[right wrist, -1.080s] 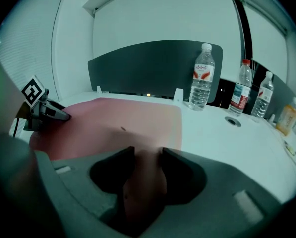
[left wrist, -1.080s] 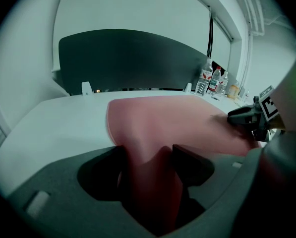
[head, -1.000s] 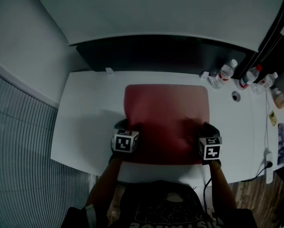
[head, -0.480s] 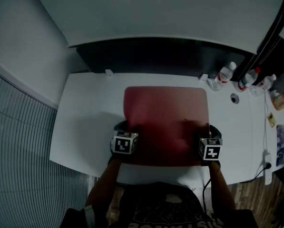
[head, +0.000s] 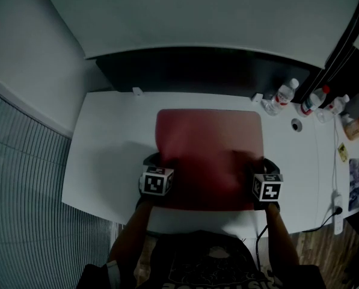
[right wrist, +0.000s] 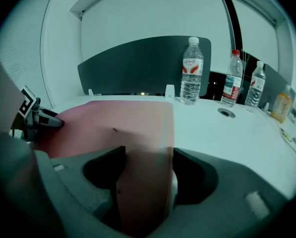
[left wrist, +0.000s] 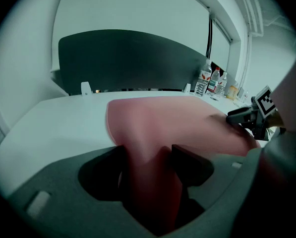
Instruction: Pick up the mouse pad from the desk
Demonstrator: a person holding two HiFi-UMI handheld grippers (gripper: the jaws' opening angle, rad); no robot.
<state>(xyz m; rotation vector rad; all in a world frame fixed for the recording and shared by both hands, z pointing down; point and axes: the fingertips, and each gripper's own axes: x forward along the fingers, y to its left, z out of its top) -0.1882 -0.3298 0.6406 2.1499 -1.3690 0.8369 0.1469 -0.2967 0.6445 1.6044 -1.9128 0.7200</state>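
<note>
I hold both forearms [head: 134, 233] out in front of me, side by side, each tool angled forward and down onto the near edge of the white desk [head: 110, 143]. The red mouse pad [head: 209, 146] lies in the middle of the desk. My left gripper [head: 159, 161] sits at its near left corner and my right gripper [head: 261, 162] at its near right corner. From above, the marker cubes hide most of what the fingers are doing; I only see that both tools sit on the pad's near edge. The left gripper view fills that in: the corner is bunched up into a raised fold, and my left fingers [left wrist: 190, 160] are closed against both sides of it, pinching it. The right gripper view shows my right fingers [right wrist: 192, 175] standing wide and opening. The pad's corner lies flat between them, its right edge just inside the right-hand finger, and they do not squeeze it. Each gripper view also catches the other tool across the pad. The right gripper view gives a clear look at three water bottles [right wrist: 191, 71] standing in front of a dark panel [right wrist: 138, 66] at the back of the desk; from above they are small shapes at the far right.
</note>
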